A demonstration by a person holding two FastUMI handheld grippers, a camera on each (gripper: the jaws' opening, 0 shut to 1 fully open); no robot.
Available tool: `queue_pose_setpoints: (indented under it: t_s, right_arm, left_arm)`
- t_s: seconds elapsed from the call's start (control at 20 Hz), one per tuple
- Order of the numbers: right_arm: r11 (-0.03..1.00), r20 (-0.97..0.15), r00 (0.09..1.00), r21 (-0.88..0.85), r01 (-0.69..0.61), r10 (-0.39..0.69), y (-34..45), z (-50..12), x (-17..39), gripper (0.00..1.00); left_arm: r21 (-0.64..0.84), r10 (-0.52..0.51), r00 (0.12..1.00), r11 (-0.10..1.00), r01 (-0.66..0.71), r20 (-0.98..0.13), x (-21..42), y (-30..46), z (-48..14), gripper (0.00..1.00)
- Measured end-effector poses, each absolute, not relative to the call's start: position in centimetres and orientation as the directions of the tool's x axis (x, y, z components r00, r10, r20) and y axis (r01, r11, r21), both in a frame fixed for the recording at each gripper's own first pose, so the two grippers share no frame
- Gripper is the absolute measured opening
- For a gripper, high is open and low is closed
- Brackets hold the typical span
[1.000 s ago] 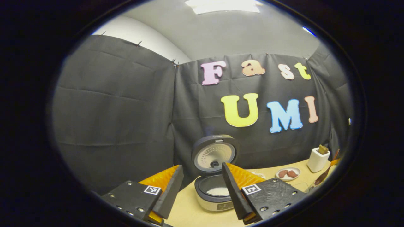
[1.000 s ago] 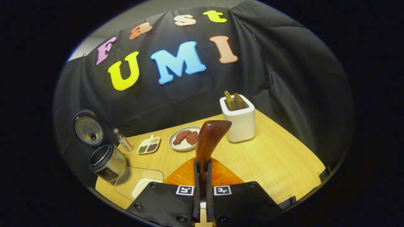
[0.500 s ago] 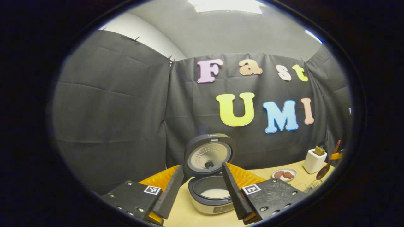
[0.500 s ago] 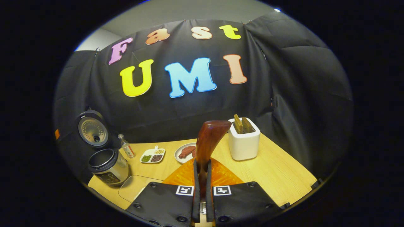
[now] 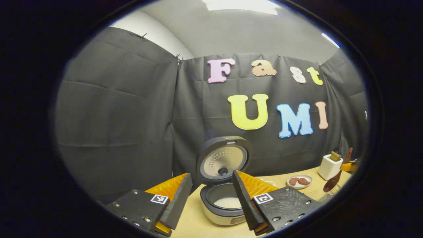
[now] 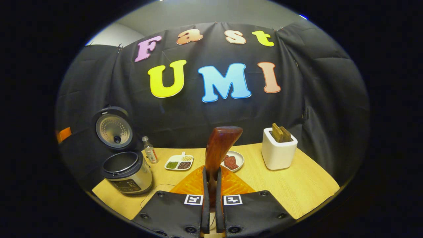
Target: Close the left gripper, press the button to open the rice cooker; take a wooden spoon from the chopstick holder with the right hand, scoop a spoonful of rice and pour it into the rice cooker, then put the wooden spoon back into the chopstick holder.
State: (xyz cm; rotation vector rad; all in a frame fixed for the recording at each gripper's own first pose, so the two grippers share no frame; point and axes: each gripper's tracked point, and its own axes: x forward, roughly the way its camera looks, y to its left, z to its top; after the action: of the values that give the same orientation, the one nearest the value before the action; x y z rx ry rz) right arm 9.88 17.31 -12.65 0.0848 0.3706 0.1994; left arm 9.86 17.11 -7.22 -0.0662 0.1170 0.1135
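rice cooker [image 5: 224,201] open on the wooden table [image 6: 297,185], its lid [image 5: 224,159] tipped up against the black cloth wall and a patch of white rice showing in the pot. your left gripper [image 5: 211,198] hangs in front of it with the jaws spread and nothing between them; the button job looks finished, so it is likely just keeping out of the way. your right gripper [image 6: 211,195] has both fingers clamped on the handle of the wooden spoon [image 6: 219,147], which stands upright with the bowl end on top, a pose that would suit dropping it handle-first into a slot. white chopstick holder [image 6: 279,153] sits off to the right, well apart from the spoon, with two wooden pieces poking out of it. plate of meat [image 6: 233,161] and a divided dish of beans [image 6: 179,162] lie between holder and cooker, near a small bottle [image 6: 150,153]. by the look of things, only the return of the spoon remains.
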Motion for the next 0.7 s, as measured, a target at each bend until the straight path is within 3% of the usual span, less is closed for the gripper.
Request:
queue_pose_setpoints:
  t_s: [0.2, 0.25, 0.4, 0.45, 0.7]
  right_arm:
    - [0.976, -0.358, 0.909, 0.037, -0.214, 0.213, 20.2, -14.9, 9.6, 0.05]
    - [0.976, -0.361, 0.910, 0.001, -0.219, 0.204, 20.7, -15.5, 9.7, 0.08]
    - [0.966, -0.372, 0.907, -0.085, -0.243, 0.196, 22.5, -17.7, 9.7, 0.05]
    - [0.962, -0.378, 0.905, -0.103, -0.252, 0.196, 23.1, -18.4, 9.8, 0.09]
    - [0.956, -0.416, 0.891, -0.137, -0.260, 0.183, 24.9, -21.2, 9.7, 0.09]
  left_arm:
    - [-0.066, 0.113, 0.986, 0.990, -0.122, -0.126, 10.2, 19.1, -8.1, 0.79]
    - [-0.063, 0.115, 0.985, 0.990, -0.124, -0.126, 10.3, 19.5, -8.2, 0.79]
    - [-0.053, 0.123, 0.983, 0.990, -0.131, -0.133, 10.2, 20.8, -8.4, 0.79]
    - [-0.051, 0.127, 0.982, 0.990, -0.135, -0.137, 10.2, 21.1, -8.7, 0.79]
    - [-0.035, 0.140, 0.977, 0.988, -0.148, -0.159, 10.4, 22.3, -9.5, 0.79]
